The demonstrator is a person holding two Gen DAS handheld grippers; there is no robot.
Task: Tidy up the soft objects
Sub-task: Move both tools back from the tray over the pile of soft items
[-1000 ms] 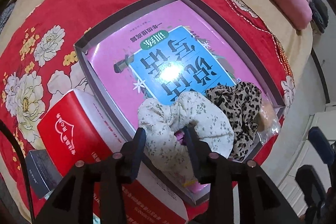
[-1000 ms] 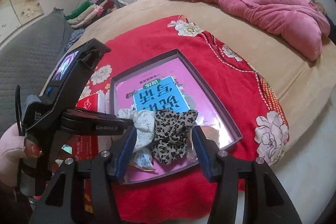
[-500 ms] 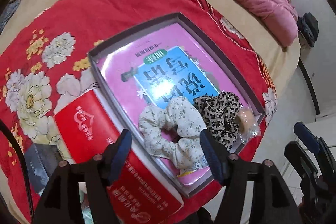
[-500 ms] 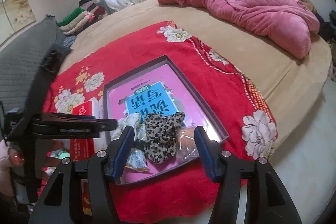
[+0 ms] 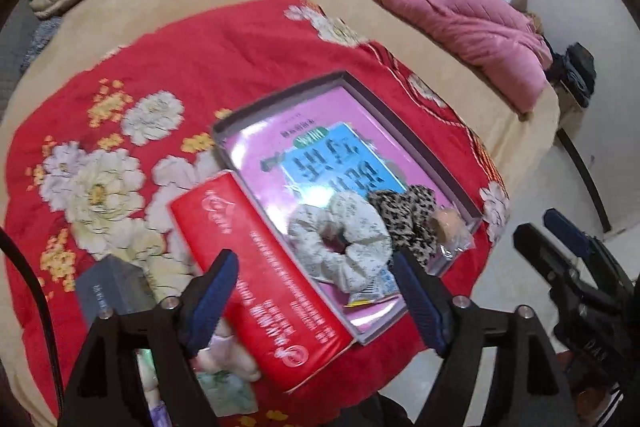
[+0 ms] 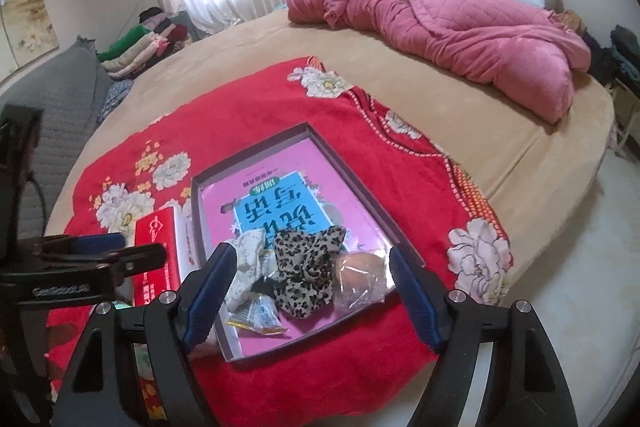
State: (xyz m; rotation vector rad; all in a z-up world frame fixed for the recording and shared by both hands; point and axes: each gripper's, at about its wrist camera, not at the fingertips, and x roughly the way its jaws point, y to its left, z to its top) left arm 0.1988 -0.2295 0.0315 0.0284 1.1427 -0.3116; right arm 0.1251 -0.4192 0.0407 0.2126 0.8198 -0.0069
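Lying ahead of the wide-apart left claw (image 5: 316, 291), the floral scrunchie (image 5: 340, 239) sits untouched.

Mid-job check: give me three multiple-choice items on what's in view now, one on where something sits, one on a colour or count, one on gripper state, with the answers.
1. Where does the floral scrunchie lie?
A. inside the shallow box
B. on the pink quilt
C. in the left gripper

2. How many scrunchies are in the box?
A. one
B. two
C. four

3. How is the left gripper?
A. shut on a scrunchie
B. open, holding nothing
C. out of view

Answers: 1 A, it rests on the pink book cover within the box walls. 2 B, the floral one and the leopard scrunchie lie side by side. 3 B, its fingers stand wide apart with nothing between.
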